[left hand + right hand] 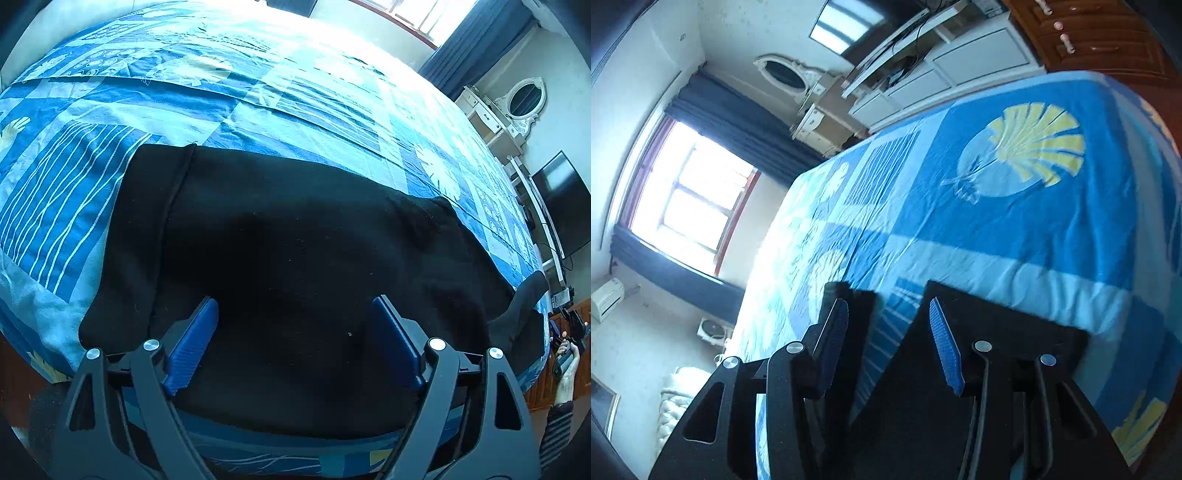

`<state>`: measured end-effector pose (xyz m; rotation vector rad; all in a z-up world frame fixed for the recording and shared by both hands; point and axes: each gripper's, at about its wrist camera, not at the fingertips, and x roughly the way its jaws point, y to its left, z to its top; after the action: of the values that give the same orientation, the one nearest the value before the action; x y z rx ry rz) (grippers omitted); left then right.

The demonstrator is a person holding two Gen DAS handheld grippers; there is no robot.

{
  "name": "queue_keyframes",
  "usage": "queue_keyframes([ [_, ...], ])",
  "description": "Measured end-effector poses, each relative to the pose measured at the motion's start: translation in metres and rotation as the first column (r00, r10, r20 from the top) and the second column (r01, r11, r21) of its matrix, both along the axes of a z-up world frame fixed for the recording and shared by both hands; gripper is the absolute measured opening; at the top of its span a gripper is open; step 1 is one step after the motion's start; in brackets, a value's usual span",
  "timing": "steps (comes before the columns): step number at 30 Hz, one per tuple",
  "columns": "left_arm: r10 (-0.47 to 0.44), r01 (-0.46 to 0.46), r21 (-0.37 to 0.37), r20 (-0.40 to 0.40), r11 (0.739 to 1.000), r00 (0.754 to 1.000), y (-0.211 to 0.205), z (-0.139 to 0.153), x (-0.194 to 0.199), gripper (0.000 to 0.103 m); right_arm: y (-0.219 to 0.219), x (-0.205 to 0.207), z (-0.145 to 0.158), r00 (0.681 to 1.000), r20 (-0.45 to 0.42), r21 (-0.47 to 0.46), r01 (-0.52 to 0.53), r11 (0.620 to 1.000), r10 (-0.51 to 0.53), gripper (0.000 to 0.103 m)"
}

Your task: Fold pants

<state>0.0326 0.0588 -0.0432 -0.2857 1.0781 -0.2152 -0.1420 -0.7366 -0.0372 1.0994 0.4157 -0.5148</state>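
Note:
Black pants (pixel 295 240) lie flat on the blue patterned bedspread (pixel 258 99), waistband at the left, legs running right toward the bed's edge. My left gripper (pixel 295 314) is open and empty, its blue pads just above the pants' near edge. In the right wrist view the two leg ends (pixel 997 332) lie side by side with a strip of bedspread between them. My right gripper (pixel 890 317) is open and empty over the leg ends. In the left wrist view the right gripper (pixel 570 332) shows small at the far right, held by a hand.
The bedspread (pixel 1015 229) covers the whole bed. A white dresser (pixel 487 118) with an oval mirror, a dark TV (pixel 561 203) and white drawers (pixel 960 62) stand past the bed's far side. A bright window (pixel 694 195) with dark curtains is beyond.

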Motion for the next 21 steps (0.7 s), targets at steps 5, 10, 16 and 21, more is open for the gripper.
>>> queue_keyframes([
  [5, 0.000, 0.000, 0.025, 0.007, 1.000, 1.000, -0.006, -0.001, 0.000, 0.089, -0.001, 0.066, -0.016, 0.997, -0.031, 0.049, -0.066, 0.997, 0.068, 0.047],
  [10, 0.000, 0.000, 0.029, 0.008, 1.000, 1.000, -0.006, -0.003, 0.000, 0.090, -0.003, 0.092, -0.023, 0.993, -0.096, 0.031, -0.064, 0.997, 0.067, 0.007],
  [16, -0.002, 0.002, 0.025, 0.007, 1.000, 1.000, -0.006, -0.004, 0.000, 0.090, 0.006, 0.031, 0.012, 0.998, 0.051, 0.006, -0.026, 1.000, 0.025, 0.007],
  [21, 0.007, -0.007, 0.012, 0.007, 1.000, 1.000, -0.004, -0.003, 0.000, 0.090, 0.015, -0.057, 0.014, 0.997, 0.055, -0.008, 0.059, 0.998, -0.059, 0.006],
])
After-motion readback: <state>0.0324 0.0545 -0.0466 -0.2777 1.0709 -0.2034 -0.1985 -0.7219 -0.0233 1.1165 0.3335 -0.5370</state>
